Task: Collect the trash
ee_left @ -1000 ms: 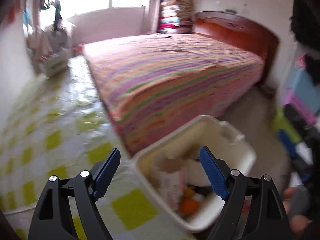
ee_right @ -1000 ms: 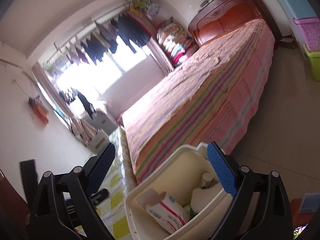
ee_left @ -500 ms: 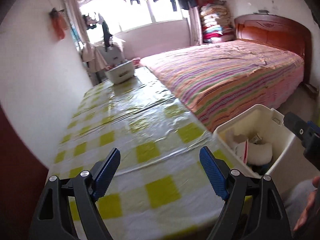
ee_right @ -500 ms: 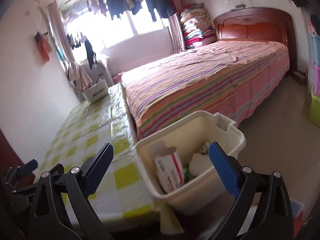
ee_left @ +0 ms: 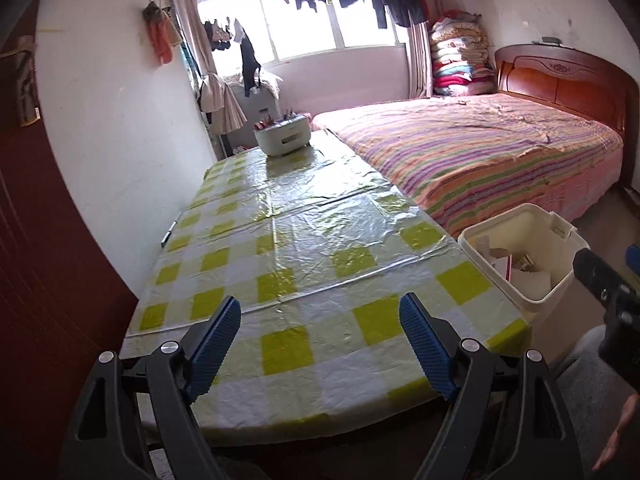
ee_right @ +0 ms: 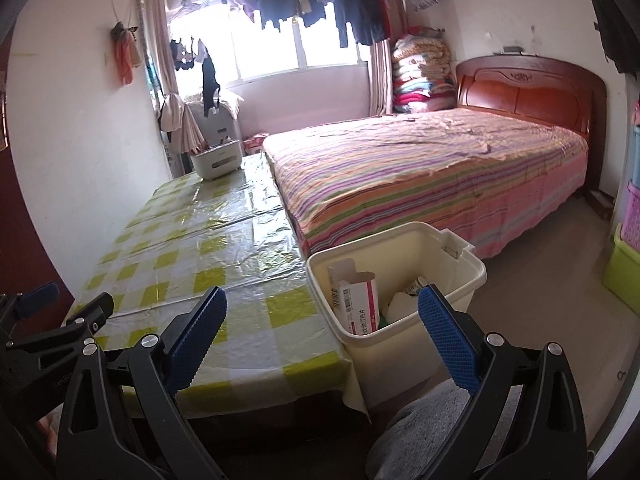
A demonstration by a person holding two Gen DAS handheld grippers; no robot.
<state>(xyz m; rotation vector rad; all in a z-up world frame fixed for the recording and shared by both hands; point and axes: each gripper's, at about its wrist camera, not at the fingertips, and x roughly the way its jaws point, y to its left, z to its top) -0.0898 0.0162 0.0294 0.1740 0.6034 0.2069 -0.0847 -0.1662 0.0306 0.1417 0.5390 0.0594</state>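
A cream plastic bin (ee_right: 404, 334) (ee_left: 556, 296) stands on the floor at the table's right front corner. Inside it are a pink-and-white cardboard box (ee_right: 358, 304) and white trash. The table (ee_left: 304, 264) carries a yellow-and-white checked cloth under shiny plastic film. My left gripper (ee_left: 320, 332) hangs open over the table's near edge, nothing between its blue pads. My right gripper (ee_right: 320, 328) is open too, held back from the bin, and it holds nothing. The left gripper shows at the lower left of the right wrist view.
A grey-white caddy (ee_left: 283, 136) with small items stands at the table's far end. A bed with a striped cover (ee_right: 432, 168) runs along the table's right side. Coloured storage boxes (ee_right: 628, 256) line the right wall. A grey-clad knee (ee_right: 424, 432) is below the bin.
Both grippers have pulled back and up from over the bin. The left view has swung left from the bin to the whole table. Both stay open.
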